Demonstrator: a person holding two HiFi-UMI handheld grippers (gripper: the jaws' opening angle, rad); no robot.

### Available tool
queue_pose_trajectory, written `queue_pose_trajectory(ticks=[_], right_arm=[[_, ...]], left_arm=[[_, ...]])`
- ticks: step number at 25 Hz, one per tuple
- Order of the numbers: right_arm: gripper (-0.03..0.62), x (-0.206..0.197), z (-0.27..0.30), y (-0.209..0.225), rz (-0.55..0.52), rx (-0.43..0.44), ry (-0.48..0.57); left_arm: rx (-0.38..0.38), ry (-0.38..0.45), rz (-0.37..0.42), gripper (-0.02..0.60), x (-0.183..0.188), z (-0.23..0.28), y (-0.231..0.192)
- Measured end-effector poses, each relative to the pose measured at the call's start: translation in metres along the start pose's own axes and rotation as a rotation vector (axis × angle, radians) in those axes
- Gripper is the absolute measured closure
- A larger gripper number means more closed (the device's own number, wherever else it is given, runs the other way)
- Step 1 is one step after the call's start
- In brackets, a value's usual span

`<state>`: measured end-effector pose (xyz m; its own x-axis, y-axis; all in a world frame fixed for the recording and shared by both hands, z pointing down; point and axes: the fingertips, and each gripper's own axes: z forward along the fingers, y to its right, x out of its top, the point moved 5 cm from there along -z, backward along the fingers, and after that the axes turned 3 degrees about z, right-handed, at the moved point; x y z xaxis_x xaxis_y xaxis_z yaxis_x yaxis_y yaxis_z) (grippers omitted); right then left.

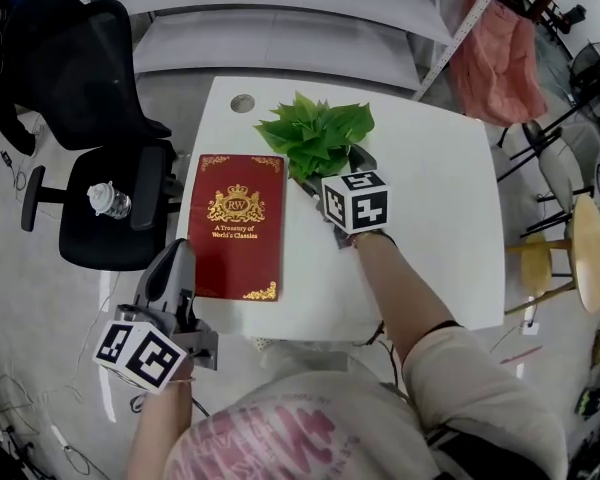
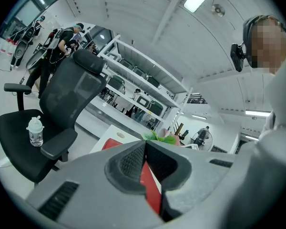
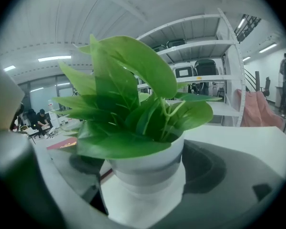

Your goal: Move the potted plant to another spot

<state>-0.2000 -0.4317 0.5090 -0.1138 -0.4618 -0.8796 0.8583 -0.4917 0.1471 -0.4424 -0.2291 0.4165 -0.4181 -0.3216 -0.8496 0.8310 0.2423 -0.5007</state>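
The potted plant (image 1: 316,133), green leaves in a small white pot (image 3: 145,175), stands at the far middle of the white table (image 1: 430,218). My right gripper (image 1: 328,165) reaches in from the near side. In the right gripper view its jaws sit against both sides of the pot, so the right gripper (image 3: 145,171) is shut on it. The leaves hide the pot in the head view. My left gripper (image 1: 180,255) hangs off the table's near left corner, shut and holding nothing (image 2: 145,161). It points along the red book (image 1: 238,226).
The red book lies flat left of the plant. A black office chair (image 1: 110,118) with a water bottle (image 1: 108,200) on its seat stands left of the table. White shelves (image 1: 280,18) run behind, a wooden stool (image 1: 585,253) stands right, and a pink cloth (image 1: 500,58) hangs there.
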Motion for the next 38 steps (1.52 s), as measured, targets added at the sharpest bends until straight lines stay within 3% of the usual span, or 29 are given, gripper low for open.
queue_pose_trajectory(ticks=[11, 38], right_arm=[[0.083, -0.006, -0.008, 0.002, 0.004, -0.016, -0.014], [0.083, -0.012, -0.013, 0.004, -0.011, 0.007, -0.027]], left_arm=[[-0.016, 0.004, -0.043, 0.578, 0.002, 0.005, 0.007], [-0.023, 0.021, -0.054, 0.578, 0.006, 0.020, 0.019]])
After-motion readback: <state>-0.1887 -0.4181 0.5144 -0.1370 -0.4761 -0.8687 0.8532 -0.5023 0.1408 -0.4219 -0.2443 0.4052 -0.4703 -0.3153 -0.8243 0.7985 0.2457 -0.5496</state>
